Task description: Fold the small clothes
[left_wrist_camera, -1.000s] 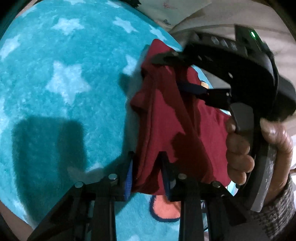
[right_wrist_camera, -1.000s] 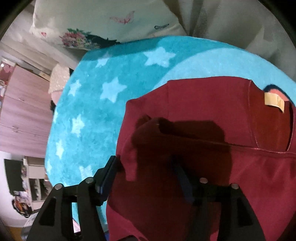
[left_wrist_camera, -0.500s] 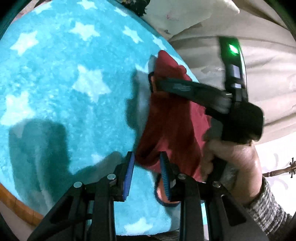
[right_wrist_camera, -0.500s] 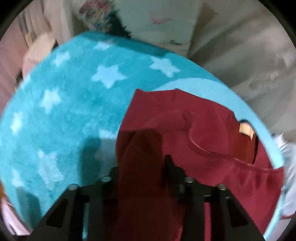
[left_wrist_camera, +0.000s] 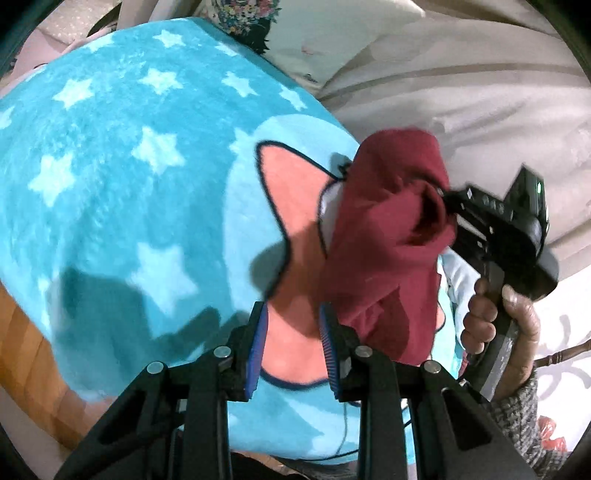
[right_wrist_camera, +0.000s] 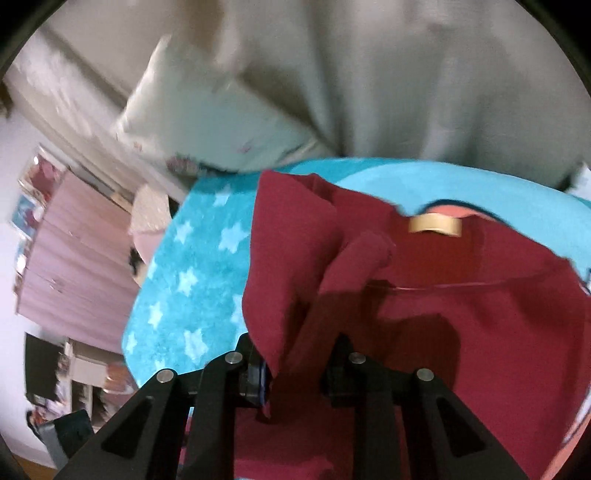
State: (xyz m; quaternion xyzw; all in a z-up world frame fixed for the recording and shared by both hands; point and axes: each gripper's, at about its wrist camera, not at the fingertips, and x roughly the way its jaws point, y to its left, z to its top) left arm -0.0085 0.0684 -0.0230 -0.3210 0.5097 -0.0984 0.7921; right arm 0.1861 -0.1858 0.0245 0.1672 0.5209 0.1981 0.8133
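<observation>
A small dark red shirt (left_wrist_camera: 388,236) hangs bunched above the turquoise star blanket (left_wrist_camera: 110,177). In the left wrist view my left gripper (left_wrist_camera: 293,332) is open and empty, its blue pads apart, with the shirt just to its right. The right gripper (left_wrist_camera: 447,199), held by a hand, is shut on the shirt's upper edge. In the right wrist view the red shirt (right_wrist_camera: 461,314) with a tan neck label (right_wrist_camera: 434,224) drapes over my right gripper (right_wrist_camera: 299,363), cloth pinched between its fingers.
The blanket has a pink ear-shaped patch (left_wrist_camera: 291,184) outlined in dark blue. Beige bedding (left_wrist_camera: 461,92) and a floral pillow (left_wrist_camera: 314,33) lie behind. A pink wardrobe (right_wrist_camera: 74,251) stands at left in the right wrist view. Wooden bed edge (left_wrist_camera: 22,332) at lower left.
My left gripper has let go of the red shirt and opened. The right gripper has lifted the shirt up and to the right, clear of the blanket.
</observation>
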